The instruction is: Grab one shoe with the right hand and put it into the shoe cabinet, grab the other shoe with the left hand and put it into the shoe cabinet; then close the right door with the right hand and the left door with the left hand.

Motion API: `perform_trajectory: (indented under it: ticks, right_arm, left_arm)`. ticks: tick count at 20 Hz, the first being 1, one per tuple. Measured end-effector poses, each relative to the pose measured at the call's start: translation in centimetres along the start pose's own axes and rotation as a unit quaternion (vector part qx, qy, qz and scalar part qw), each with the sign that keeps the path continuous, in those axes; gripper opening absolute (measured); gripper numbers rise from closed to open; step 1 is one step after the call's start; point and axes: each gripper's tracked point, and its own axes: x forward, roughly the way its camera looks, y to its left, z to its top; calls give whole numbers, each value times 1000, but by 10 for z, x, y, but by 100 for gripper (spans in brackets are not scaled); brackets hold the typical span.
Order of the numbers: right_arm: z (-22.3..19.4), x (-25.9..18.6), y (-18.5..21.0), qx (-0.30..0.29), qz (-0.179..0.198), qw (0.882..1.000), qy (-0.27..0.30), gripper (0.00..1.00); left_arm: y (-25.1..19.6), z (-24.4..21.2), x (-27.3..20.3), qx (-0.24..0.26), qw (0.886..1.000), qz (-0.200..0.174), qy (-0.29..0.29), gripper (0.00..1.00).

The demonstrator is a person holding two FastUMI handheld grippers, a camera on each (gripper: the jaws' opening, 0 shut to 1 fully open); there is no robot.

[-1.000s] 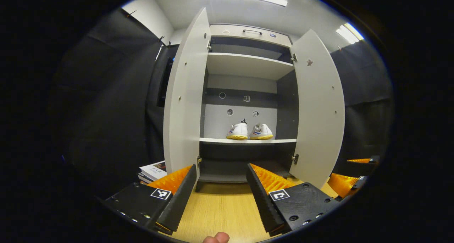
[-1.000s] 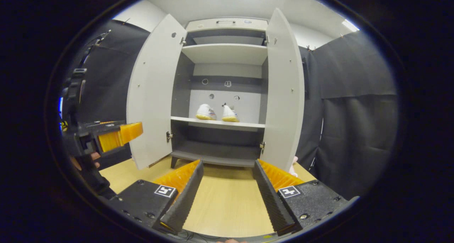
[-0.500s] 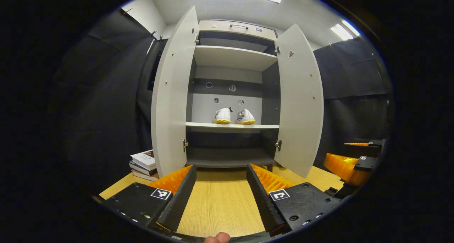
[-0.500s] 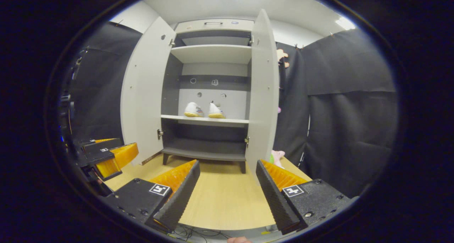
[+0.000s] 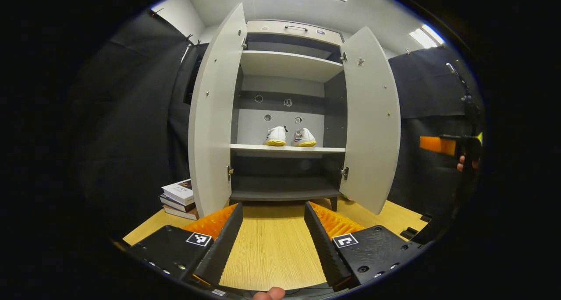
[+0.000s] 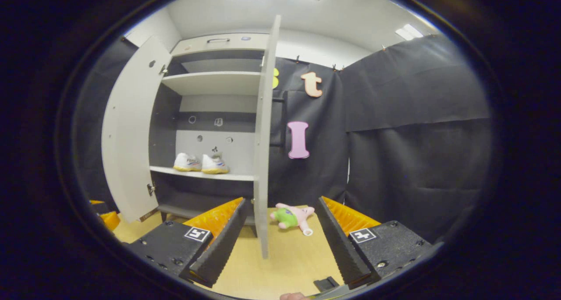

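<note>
Two white shoes with yellow soles (image 5: 289,137) (image 6: 200,163) stand side by side on the middle shelf of the grey shoe cabinet (image 5: 287,65). Both doors stand open: the left door (image 5: 214,116) and the right door (image 5: 371,120). My left gripper (image 5: 272,223) is open and empty, low over the wooden table, facing the cabinet's middle. My right gripper (image 6: 279,217) is open and empty; the right door's edge (image 6: 262,160) stands upright between its fingers' line of sight, a little ahead. In the left gripper view the right gripper (image 5: 442,145) shows raised at the far right, held by a hand.
A stack of books (image 5: 179,198) lies on the table left of the cabinet. A pink and green plush toy (image 6: 291,216) lies on the table right of the right door. Black cloth walls (image 6: 416,129) close the booth on both sides.
My right gripper has swung to the right and risen, so the right door now shows edge-on before it. My left gripper has barely shifted.
</note>
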Motion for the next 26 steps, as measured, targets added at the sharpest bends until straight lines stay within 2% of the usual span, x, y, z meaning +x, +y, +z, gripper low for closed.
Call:
perform_trajectory:
  ticks: [7, 13, 17, 19, 20, 21, 22, 23, 24, 25, 26]
  right_arm:
    - [55, 86, -48, 15, -43, 999, -8, 100]
    - [84, 135, -54, 0, -47, 999, -8, 100]
    - [92, 144, -55, 0, -52, 999, -11, 96]
    - [92, 142, -47, 8, -37, 999, -10, 97]
    - [93, 141, -43, 4, -31, 999, -10, 90]
    - [93, 140, -39, -1, -28, 999, -15, 95]
    - [95, 138, -35, -8, -25, 999, -19, 94]
    - [94, 137, -31, -11, -21, 1000, -20, 87]
    - [93, 134, -25, -8, -14, 1000, -19, 87]
    - [92, 133, -17, -4, -7, 1000, -19, 94]
    - [93, 132, -10, -2, -2, 1000, -20, 88]
  left_arm:
    - [5, -3, -4, 12, 1000, 6, 9, 84]
    - [6, -7, 1, 15, 1000, 10, 19, 84]
    - [5, -15, 4, 11, 999, 10, 30, 85]
    - [2, -18, 6, 7, 999, 7, 35, 84]
    - [0, -18, 7, 6, 999, 4, 37, 85]
    - [-2, -17, 8, 5, 999, 2, 36, 85]
    - [-4, -18, 8, 6, 999, -1, 36, 85]
    - [-5, -17, 8, 6, 999, -3, 35, 85]
    - [-6, -18, 8, 6, 999, -4, 35, 85]
    - [-7, -18, 9, 6, 999, -5, 34, 85]
    - [-6, -18, 9, 6, 999, -5, 34, 85]
